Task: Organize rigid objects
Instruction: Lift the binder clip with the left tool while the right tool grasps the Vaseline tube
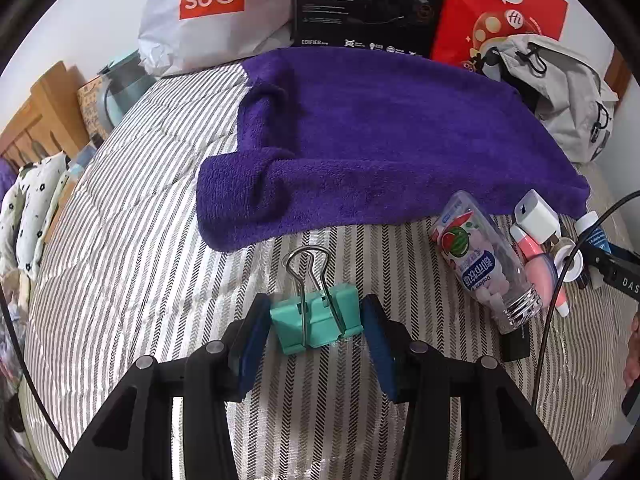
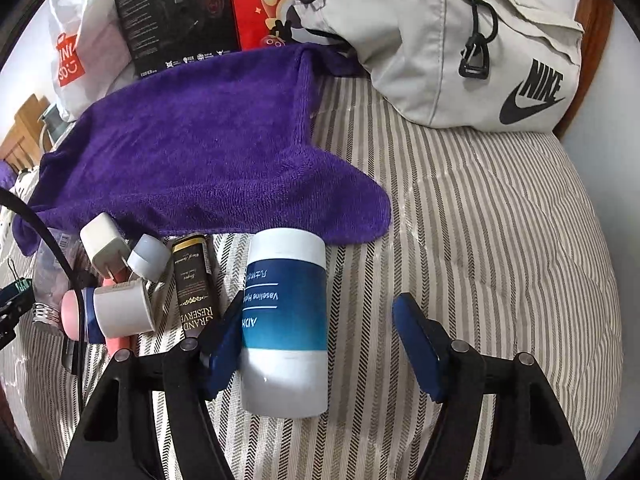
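A teal binder clip (image 1: 316, 320) with steel wire handles sits between the blue pads of my left gripper (image 1: 315, 308), which is shut on its two sides just above the striped bedcover (image 1: 140, 240). In the right wrist view, a white and blue Vaseline jar (image 2: 286, 320) lies on its side between the fingers of my right gripper (image 2: 320, 308). That gripper is open; its left pad (image 2: 226, 344) touches the jar and the right pad stands apart. A clear candy bottle (image 1: 486, 264), a white charger (image 1: 536, 216), a pink tube (image 1: 534, 254) and a black tube (image 2: 196, 284) lie grouped by the purple towel (image 1: 380, 136).
A grey backpack (image 2: 460, 40), a white Miniso bag (image 1: 212, 12), a black box (image 1: 368, 0) and a red bag (image 1: 496, 12) line the far side. A black cable (image 1: 560, 272) crosses the grouped items. The left gripper and clip (image 2: 18, 284) show at the right view's left edge.
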A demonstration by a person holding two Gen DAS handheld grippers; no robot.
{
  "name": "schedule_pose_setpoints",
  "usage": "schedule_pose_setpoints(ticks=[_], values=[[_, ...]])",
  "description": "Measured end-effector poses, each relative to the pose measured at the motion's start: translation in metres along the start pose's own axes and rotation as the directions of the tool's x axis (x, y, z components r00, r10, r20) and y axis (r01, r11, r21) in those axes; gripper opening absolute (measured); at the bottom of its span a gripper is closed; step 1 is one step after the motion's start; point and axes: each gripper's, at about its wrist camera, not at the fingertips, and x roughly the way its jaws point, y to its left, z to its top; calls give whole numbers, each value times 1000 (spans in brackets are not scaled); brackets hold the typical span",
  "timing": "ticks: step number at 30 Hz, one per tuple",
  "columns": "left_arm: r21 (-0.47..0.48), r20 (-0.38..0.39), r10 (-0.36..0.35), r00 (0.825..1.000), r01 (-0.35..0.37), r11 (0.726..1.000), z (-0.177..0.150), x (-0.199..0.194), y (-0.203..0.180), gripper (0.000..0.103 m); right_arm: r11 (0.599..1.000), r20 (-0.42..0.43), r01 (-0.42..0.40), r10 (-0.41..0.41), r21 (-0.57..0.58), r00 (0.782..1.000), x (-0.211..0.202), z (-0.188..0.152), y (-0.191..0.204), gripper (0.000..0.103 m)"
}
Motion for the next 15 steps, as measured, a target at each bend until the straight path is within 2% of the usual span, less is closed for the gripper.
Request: schedule_pose_setpoints(ticks=[1,3,5,9,15], values=[[6,-1,-4,1000,4,1000,0,0,0,45,1000,-3,-4,4,-2,1000,-1,0,0,66],[8,-5,-19,1000,19,1000,1,0,3,44,1000,-16,-25,25,-2,1000,-3,1,-1,47],[3,-8,-37,999,37,999,2,0,6,44,998,-34,-58,58,11,998,-5,3,-4,36],[-2,-16,-67,998,67,998,3,-3,12,44,996,-72,-87,88,21,993,-10,2,-8,36],[-9,8,-94,996,94,996,10,-16,23,44,993,-72,-116,118,27,990,-27,4,-10,36]])
